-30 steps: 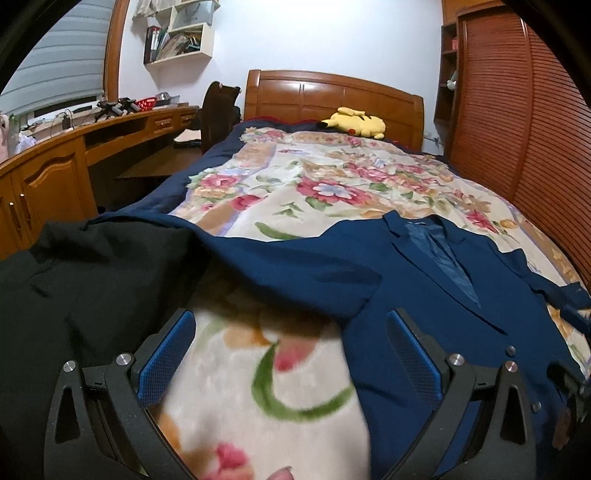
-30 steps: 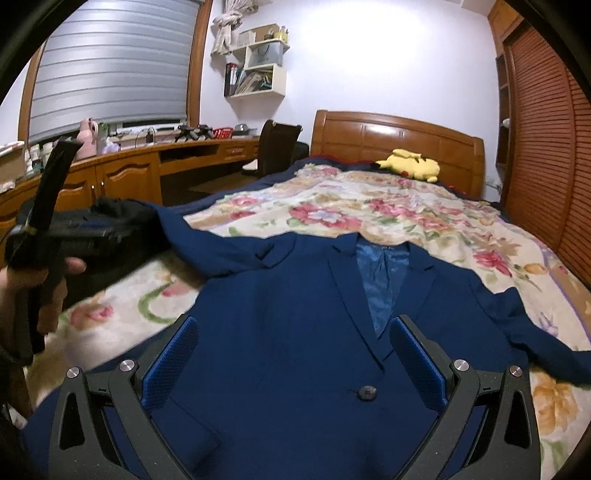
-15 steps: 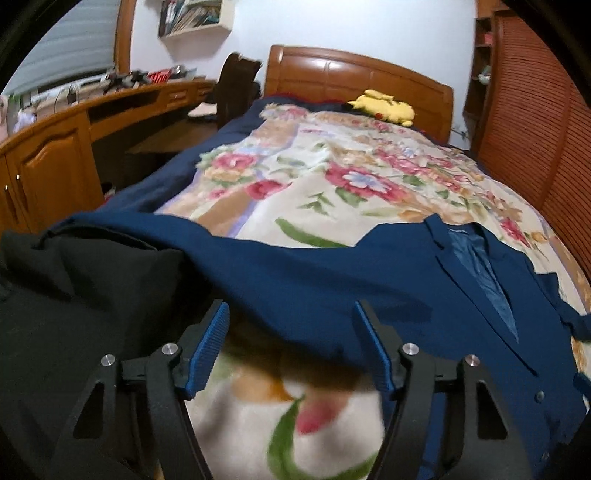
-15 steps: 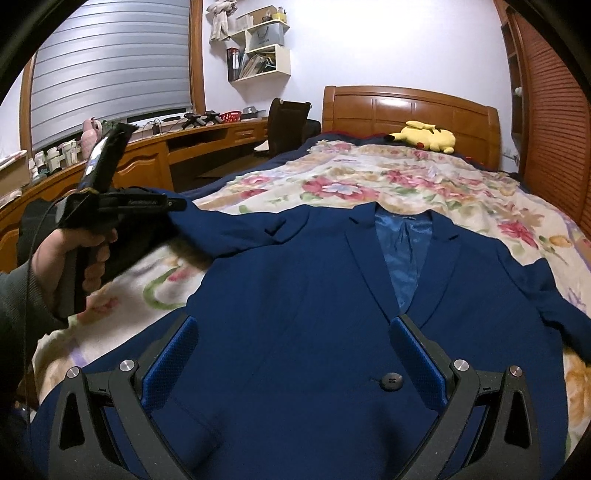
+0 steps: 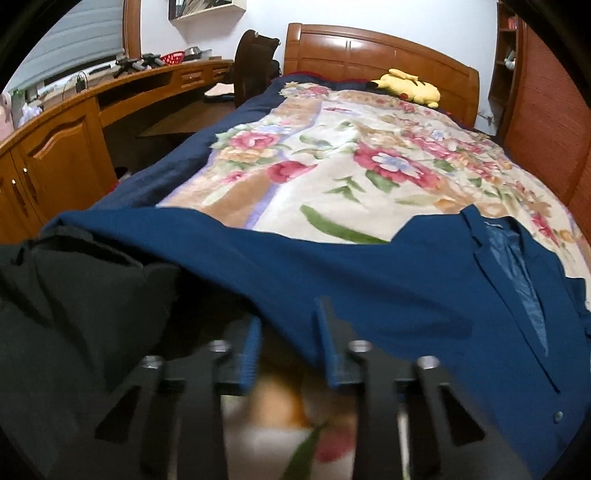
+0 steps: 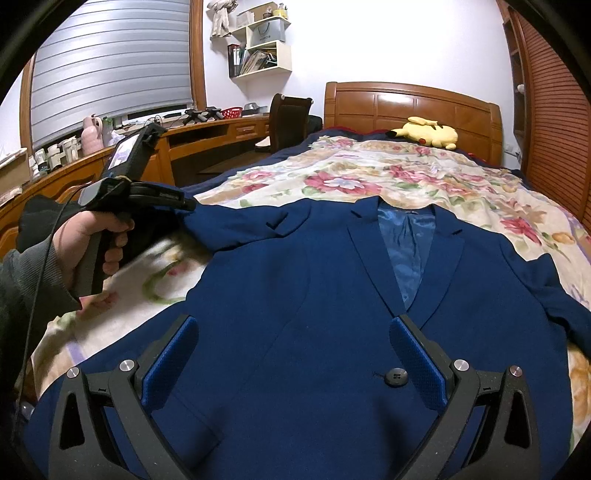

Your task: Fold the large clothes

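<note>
- The blue jacket [image 6: 314,314] lies flat on the bed [image 6: 424,177], under the right gripper [image 6: 295,358], whose fingers stand apart; soft and floppy, likely best taken at sleeve or hem.
- The left gripper [image 5: 288,343] has been closing; its fingers look clamped on the sleeve [image 5: 258,266].
- Only the left view shows the black garment [image 5: 74,314]; only the right shows the hand [image 6: 92,240].

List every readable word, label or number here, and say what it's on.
"HONOR", faint: on the paper bag on the wall shelf.
Left gripper, side lettering and sticker: too blurred to read.
Book spines: too small to read.
</note>
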Motion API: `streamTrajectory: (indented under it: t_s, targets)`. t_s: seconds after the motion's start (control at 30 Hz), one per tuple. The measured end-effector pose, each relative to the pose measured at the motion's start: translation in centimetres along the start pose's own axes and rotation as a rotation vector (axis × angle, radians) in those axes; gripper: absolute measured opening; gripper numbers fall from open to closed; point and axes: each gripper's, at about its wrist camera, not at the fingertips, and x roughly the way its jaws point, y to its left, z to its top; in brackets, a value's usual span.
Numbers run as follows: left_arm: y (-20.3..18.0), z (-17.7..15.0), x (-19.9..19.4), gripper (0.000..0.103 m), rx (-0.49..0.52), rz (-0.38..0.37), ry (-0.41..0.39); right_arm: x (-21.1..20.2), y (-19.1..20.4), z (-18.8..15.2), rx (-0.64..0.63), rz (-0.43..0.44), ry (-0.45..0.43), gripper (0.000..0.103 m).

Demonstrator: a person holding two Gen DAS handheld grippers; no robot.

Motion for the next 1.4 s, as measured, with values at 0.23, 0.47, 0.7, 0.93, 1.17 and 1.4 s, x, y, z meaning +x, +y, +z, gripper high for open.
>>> streamTrajectory:
  t_s: [0.23,0.47,0.7,0.93,1.17,1.4]
  targets:
    - [-1.1,1.2,-1.4,0.005,0.062,0.017,-0.034,-0.2,-0.1,0.0,-0.005,0.0,-0.004,0.103]
    - [-5.4,0.9,-7.9,0.003,0.164,-0.084,-0.115,-1.6,-1.1,0.4,0.031,0.027,-0.019,0.103]
    - [-10.8,-1.0,-13.1,0.003,0.309,-0.162,-0.126,-3.3,-2.8,0.1,0.066,-0.006,-0.053,0.103]
    - [-12.7,-3.3,-13.7,0.003,0.337,-0.165,-0.066,-3.3,-2.6,-0.8,0.062,-0.044,-0.03,0.103]
    - [-11.9,-4.9,-13.8,0.03,0.374,-0.155,-0.034,-3.4,-2.1,-0.3,0.06,-0.047,-0.01,0.103]
    - [-9.4,-4.5,-15.7,0.076,0.392,-0.17,-0.067,-3.2,-2.2,0.0,0.054,-0.038,-0.004,0.103]
